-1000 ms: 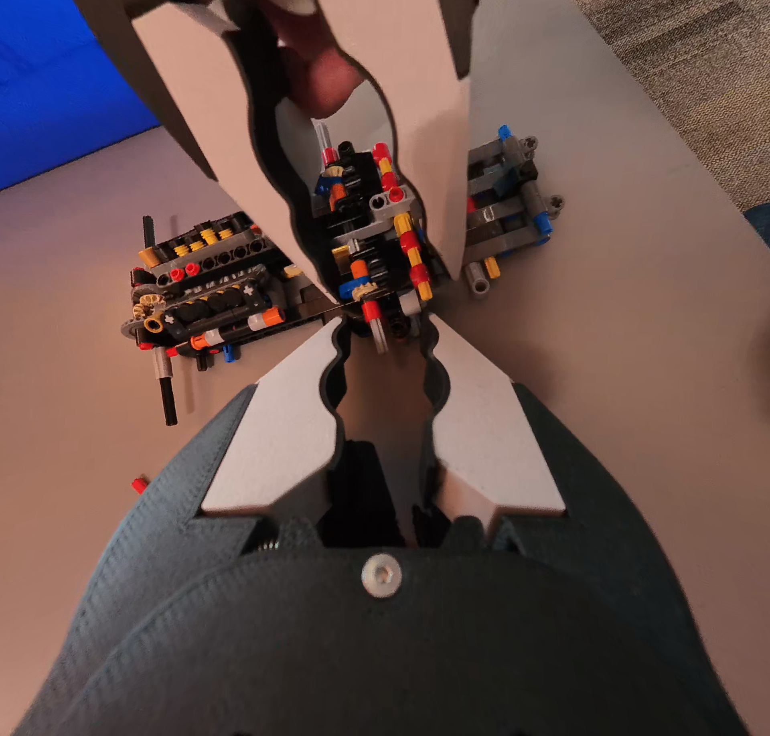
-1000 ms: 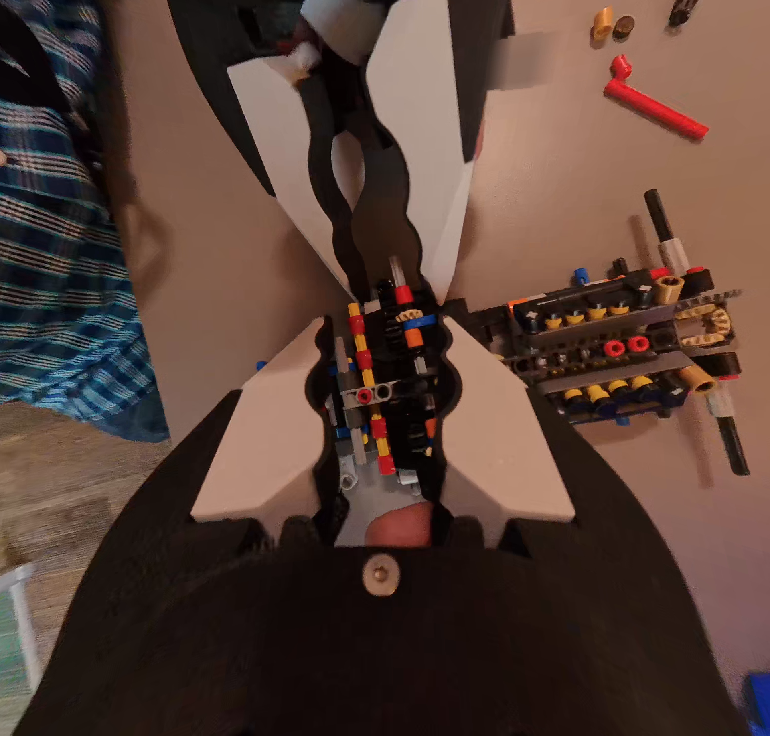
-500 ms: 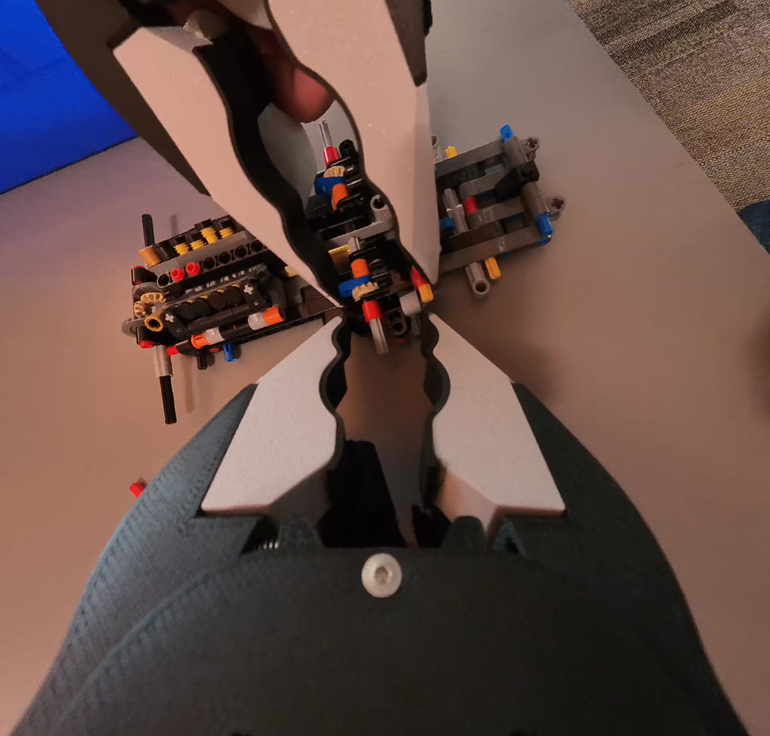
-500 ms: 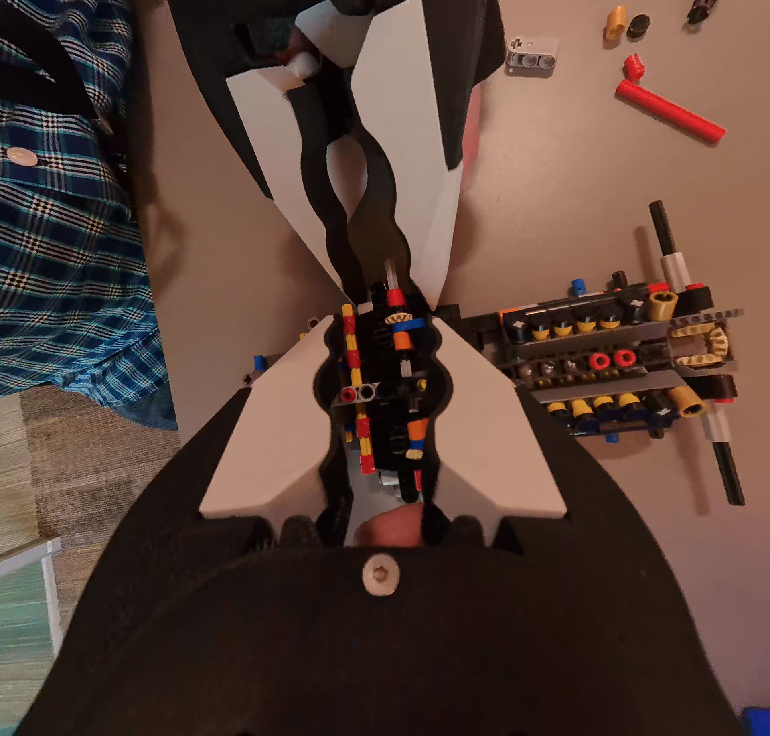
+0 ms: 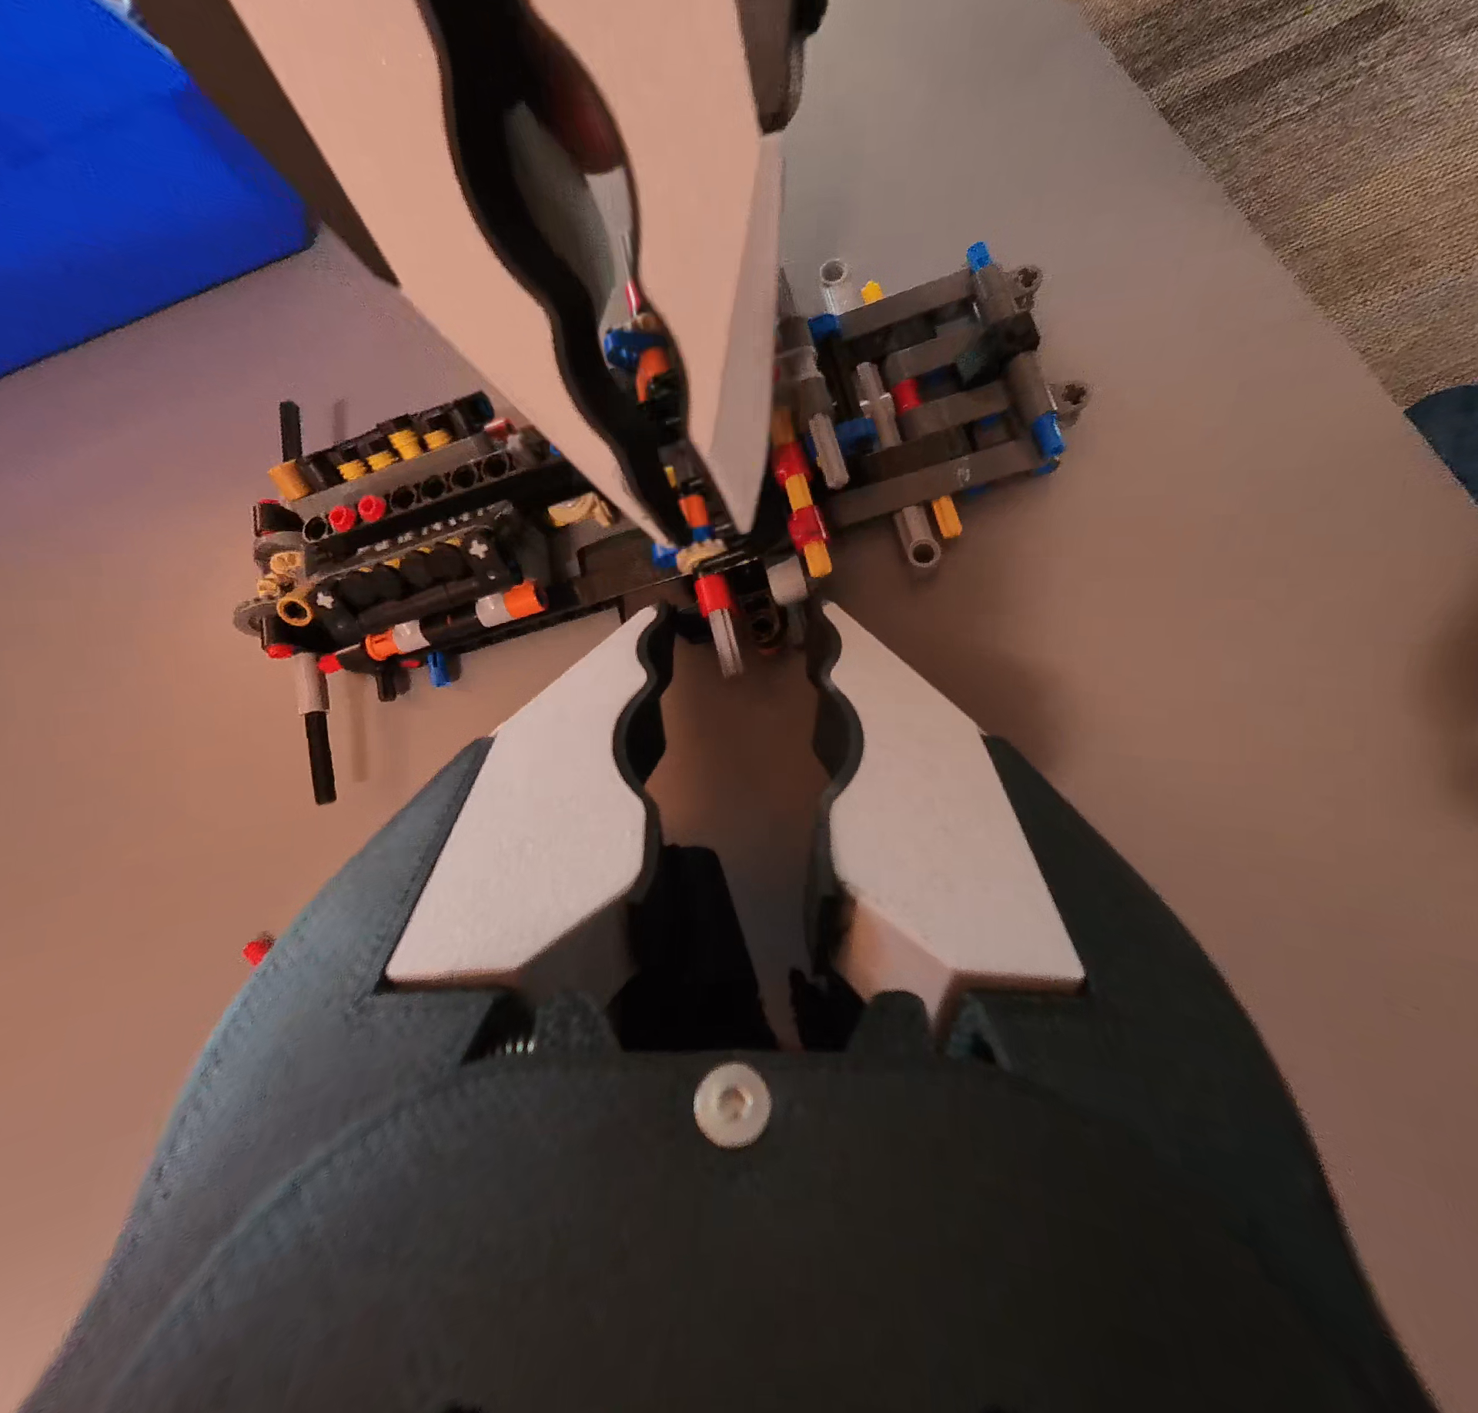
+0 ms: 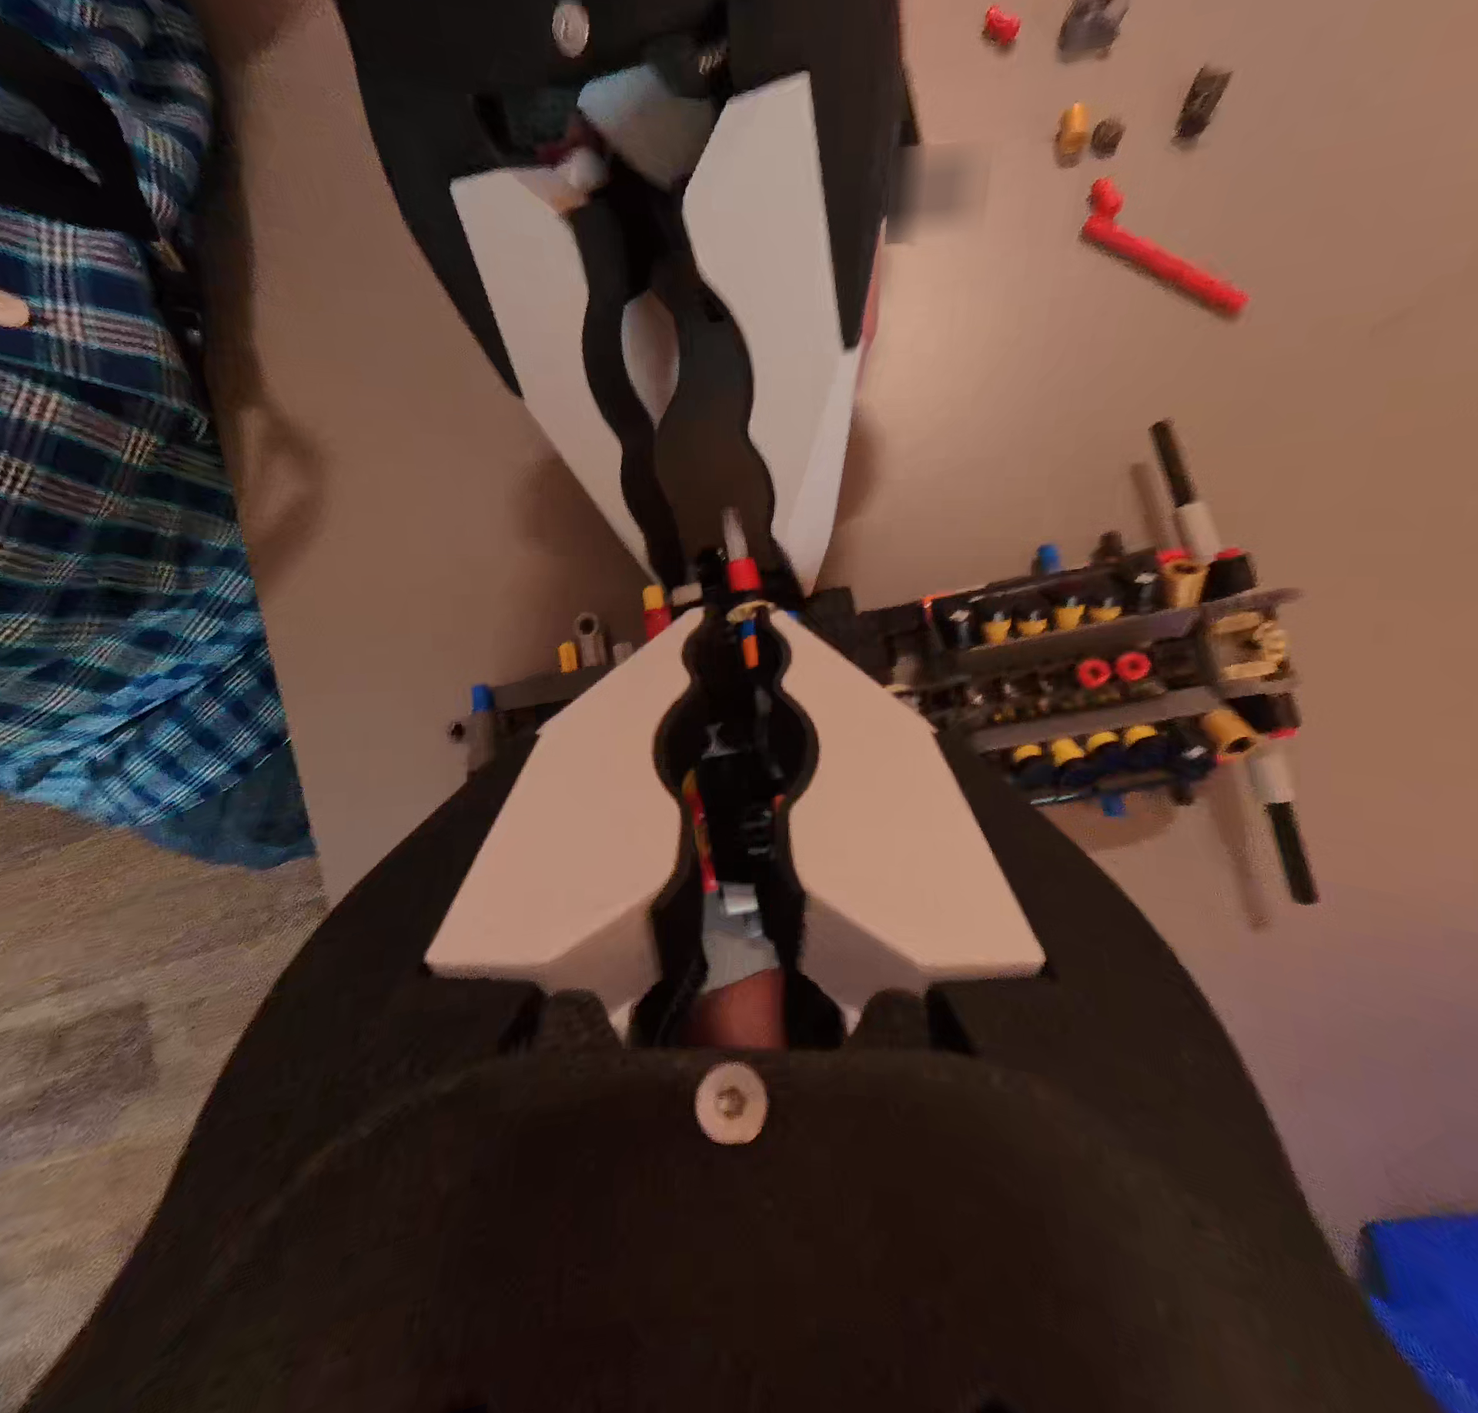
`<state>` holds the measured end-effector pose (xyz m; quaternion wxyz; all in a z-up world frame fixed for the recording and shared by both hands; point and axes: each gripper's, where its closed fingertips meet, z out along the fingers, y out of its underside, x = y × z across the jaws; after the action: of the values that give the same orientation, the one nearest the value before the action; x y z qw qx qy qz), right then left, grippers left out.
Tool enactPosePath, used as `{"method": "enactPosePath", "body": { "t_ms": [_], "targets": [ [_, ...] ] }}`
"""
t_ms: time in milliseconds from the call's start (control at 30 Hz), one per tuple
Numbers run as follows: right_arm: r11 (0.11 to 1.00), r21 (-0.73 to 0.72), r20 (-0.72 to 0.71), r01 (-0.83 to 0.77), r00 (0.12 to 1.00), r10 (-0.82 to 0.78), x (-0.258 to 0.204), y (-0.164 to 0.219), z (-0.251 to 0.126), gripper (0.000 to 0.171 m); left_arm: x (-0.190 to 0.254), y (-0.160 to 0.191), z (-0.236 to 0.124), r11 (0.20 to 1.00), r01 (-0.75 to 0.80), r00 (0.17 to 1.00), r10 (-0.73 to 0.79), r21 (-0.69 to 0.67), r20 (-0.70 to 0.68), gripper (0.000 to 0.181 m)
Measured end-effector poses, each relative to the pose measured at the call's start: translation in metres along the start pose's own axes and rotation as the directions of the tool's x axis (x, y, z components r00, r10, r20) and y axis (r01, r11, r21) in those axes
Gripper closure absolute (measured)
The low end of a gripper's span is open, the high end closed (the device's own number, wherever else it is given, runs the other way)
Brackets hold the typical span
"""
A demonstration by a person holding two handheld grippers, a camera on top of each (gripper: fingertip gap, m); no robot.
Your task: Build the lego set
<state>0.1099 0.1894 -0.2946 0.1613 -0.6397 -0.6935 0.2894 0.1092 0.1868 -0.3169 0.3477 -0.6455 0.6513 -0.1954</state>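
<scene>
A black middle lego module (image 5: 724, 598) with red, orange and yellow parts lies on the tan table between a long black-grey gear assembly (image 5: 400, 534) and a grey frame assembly (image 5: 944, 414). My left gripper (image 5: 740, 614) has its tips against both sides of the module's near end, where a red bush and a grey axle stick out. My right gripper (image 6: 737, 614) comes from the opposite side and is shut on the module's black body (image 6: 732, 774). In the left wrist view its fingers (image 5: 720, 382) cover most of the module. The gear assembly (image 6: 1104, 678) lies to its right.
Loose parts lie far right in the right wrist view: a red rod (image 6: 1160, 270), small yellow and dark bits (image 6: 1072, 130). A person in a plaid shirt (image 6: 96, 494) is at the table edge. There is a blue box (image 5: 120, 158), carpet (image 5: 1320, 94) and a small red piece (image 5: 256, 950). The grippers are tip to tip, or close to it.
My right gripper has closed from a wide gap to a narrow grip on the module and has moved closer over it. My left gripper has stayed in place.
</scene>
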Motion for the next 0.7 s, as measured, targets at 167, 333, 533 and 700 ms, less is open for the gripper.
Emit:
{"method": "enactPosePath", "body": {
  "t_ms": [167, 333, 533, 700],
  "targets": [
    [0.998, -0.066, 0.020, -0.004, 1.000, 0.005, 0.0035, 0.0041, 0.0011, 0.149, 0.0012, -0.0007, 0.0001, 1.000, -0.015, 1.000, 0.015, -0.002, -0.001, 0.148],
    [0.989, -0.144, 0.114, -0.023, 0.993, 0.039, 0.0027, 0.0054, 0.0038, 0.144, 0.0010, -0.0011, 0.0005, 1.000, -0.018, 1.000, 0.018, -0.001, -0.001, 0.149],
    [0.973, -0.218, 0.258, -0.074, 0.957, 0.131, -0.0033, 0.0066, 0.0073, 0.147, 0.0019, -0.0014, 0.0005, 1.000, -0.028, 1.000, 0.028, 0.001, 0.002, 0.149],
    [0.966, -0.240, 0.288, -0.095, 0.943, 0.164, -0.0015, 0.0064, 0.0058, 0.158, 0.0034, -0.0023, 0.0009, 0.999, -0.034, 0.999, 0.034, 0.004, 0.000, 0.149]
  ]
}}
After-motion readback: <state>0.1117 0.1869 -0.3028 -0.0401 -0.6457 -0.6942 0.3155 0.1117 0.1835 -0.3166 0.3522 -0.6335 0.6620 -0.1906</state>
